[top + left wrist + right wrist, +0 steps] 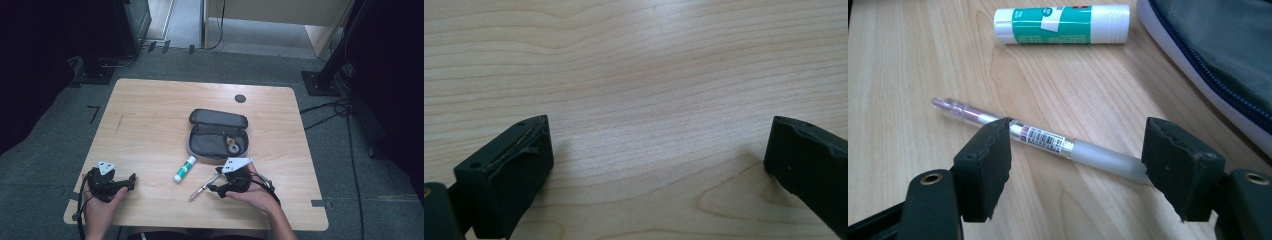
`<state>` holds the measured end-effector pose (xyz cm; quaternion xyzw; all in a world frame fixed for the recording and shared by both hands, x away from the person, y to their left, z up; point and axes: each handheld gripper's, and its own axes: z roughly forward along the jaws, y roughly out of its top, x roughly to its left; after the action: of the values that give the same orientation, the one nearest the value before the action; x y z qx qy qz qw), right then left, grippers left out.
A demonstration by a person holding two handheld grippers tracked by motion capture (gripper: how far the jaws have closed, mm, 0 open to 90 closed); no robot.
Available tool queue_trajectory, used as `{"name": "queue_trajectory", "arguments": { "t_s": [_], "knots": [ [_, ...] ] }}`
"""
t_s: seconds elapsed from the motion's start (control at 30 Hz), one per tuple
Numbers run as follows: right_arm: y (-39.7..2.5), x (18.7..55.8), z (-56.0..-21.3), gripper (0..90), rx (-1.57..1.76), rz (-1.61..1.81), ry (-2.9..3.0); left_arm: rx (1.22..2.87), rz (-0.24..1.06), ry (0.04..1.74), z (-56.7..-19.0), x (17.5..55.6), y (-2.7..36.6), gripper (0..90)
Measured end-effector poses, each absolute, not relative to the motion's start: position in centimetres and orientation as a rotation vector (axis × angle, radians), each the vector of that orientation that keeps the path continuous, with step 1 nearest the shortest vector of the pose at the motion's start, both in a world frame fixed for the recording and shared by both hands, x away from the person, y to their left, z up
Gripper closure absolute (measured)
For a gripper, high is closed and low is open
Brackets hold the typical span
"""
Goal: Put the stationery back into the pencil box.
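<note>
**A:** Where is the pen (pixel 1048 141)?

**B:** It lies flat on the table (pixel 150 120), right under your right gripper (pixel 1075 150). It sits between the two jaws, slanted across the gap. The jaws are wide apart and they are not squeezing it.

**A:** What is near it?

**B:** The glue stick (pixel 1062 24) lies a bit past the pen. The open pencil case (pixel 218 134) is just beyond your right gripper.

**A:** And my other hand?

**B:** Your left gripper (pixel 659 150) is low over bare wood, well apart from the pen. Its jaws are spread wide and hold nothing.
</note>
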<state>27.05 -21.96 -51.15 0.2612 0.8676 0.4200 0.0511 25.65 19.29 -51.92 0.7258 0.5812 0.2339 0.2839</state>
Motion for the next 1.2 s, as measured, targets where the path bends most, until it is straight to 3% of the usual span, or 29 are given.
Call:
{"name": "queue_trajectory", "arguments": {
  "t_s": [0.23,0.77,0.9,1.07,1.2],
  "knots": [
    [-22.0,27.5,-52.1,24.4,0.795,1.19,2.608,1.942,0.626,1.555,-51.9,25.7,19.3,0.0],
    [-23.5,26.1,-51.8,72.0,0.723,1.194,2.62,1.942,0.626,1.555,-51.9,25.7,19.3,0.0],
    [-23.8,25.5,-51.8,77.6,0.734,1.205,2.629,1.942,0.626,1.555,-51.9,25.7,19.3,0.0],
    [-23.8,24.8,-52.0,76.4,0.752,1.219,2.599,1.942,0.626,1.555,-51.9,25.7,19.3,0.0],
    [-23.5,24.2,-52.0,80.6,0.763,1.193,2.56,1.942,0.626,1.555,-51.9,25.7,19.3,0.0]
  ]
}}
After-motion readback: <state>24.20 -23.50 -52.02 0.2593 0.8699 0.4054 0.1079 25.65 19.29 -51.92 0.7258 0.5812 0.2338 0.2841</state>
